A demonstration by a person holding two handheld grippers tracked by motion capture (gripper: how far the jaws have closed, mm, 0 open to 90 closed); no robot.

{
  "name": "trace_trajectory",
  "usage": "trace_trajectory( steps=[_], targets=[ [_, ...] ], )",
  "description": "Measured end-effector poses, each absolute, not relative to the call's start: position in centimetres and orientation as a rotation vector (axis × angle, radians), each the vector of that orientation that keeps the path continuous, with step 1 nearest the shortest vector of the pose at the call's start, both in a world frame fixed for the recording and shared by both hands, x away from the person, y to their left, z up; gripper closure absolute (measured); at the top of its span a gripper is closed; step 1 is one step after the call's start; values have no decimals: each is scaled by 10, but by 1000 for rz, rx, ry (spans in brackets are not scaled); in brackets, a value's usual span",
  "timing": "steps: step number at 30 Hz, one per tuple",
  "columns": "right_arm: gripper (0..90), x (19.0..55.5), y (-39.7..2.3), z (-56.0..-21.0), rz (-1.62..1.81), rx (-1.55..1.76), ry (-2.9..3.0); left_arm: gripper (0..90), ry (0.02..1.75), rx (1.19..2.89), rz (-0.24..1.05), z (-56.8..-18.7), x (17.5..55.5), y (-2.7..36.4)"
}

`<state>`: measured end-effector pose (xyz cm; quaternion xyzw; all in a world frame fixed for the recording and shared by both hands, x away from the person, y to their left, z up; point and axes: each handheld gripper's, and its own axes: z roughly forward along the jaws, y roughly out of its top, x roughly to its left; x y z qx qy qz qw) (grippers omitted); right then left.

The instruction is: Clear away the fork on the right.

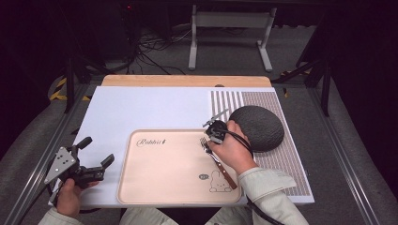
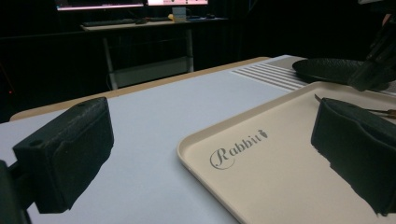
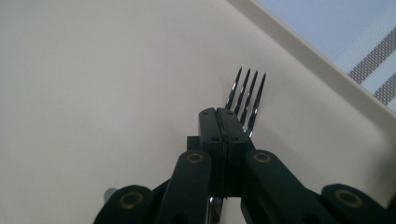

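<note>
Right gripper [image 3: 223, 122] fingers clamp the fork [image 1: 216, 160] on the tray [image 1: 155, 187] (left gripper [image 1: 97, 152] fingers spread, empty).

A white mat [image 1: 141, 110] covers a wooden bench [image 1: 187, 80], with a striped placemat [image 1: 286, 164] at its right side, and beyond the bench a white metal frame [image 1: 230, 33] stands on grey floor [image 1: 291, 47] among tangled cables [image 1: 150, 51].
</note>
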<state>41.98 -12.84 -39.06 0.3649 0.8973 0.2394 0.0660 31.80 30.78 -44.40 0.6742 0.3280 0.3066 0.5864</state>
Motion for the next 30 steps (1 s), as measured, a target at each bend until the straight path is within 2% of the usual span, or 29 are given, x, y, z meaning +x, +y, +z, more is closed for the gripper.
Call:
trace_trajectory(
  steps=[14, 30],
  targets=[
    [900, 441, -109, -411, 756, 971, 2762, 0, 763, 1576, 713, -444, 319, 308],
    [900, 450, -99, -422, 709, 965, 2781, 0, 767, 1576, 712, -445, 319, 307]
  ],
)
